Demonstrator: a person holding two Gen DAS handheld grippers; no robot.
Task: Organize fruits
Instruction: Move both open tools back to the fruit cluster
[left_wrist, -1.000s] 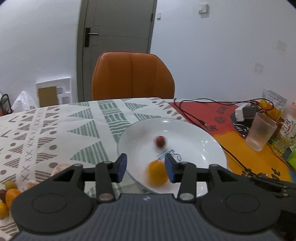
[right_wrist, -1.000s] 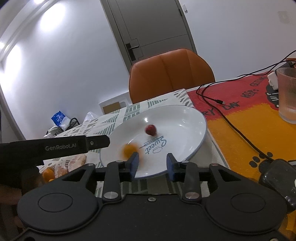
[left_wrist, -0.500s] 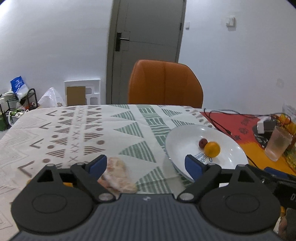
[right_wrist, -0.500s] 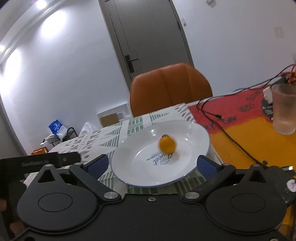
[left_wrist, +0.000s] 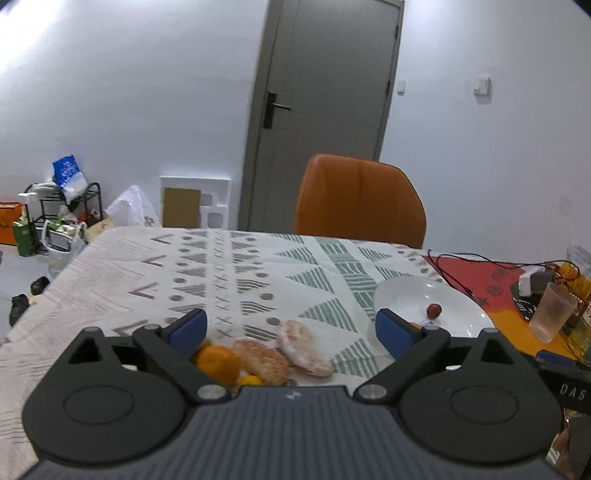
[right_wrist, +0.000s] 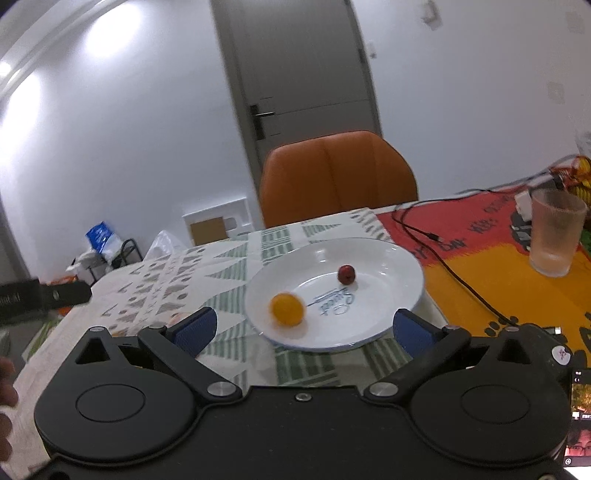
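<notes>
Patterned tablecloth (left_wrist: 258, 273) held a white plate (right_wrist: 388, 258); an orange (right_wrist: 287, 308) newly dropped lay at its seven o'clock. Left gripper (left_wrist: 291, 328) and right gripper (right_wrist: 306, 328), jaws spread, had withdrawn toward remaining fruit.

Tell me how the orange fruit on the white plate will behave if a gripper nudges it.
The orange fruit looks round and smooth, so it would probably roll. The white plate curves up at its rim, likely keeping it inside. It could bump the small red fruit nearby.

A table with a patterned cloth (left_wrist: 258, 273) and a red-orange mat (right_wrist: 476, 266) carries a white plate (right_wrist: 391, 258), loose fruit pieces (left_wrist: 258, 356), a frosted cup (right_wrist: 554, 236) and a black cable (right_wrist: 458, 273).
</notes>
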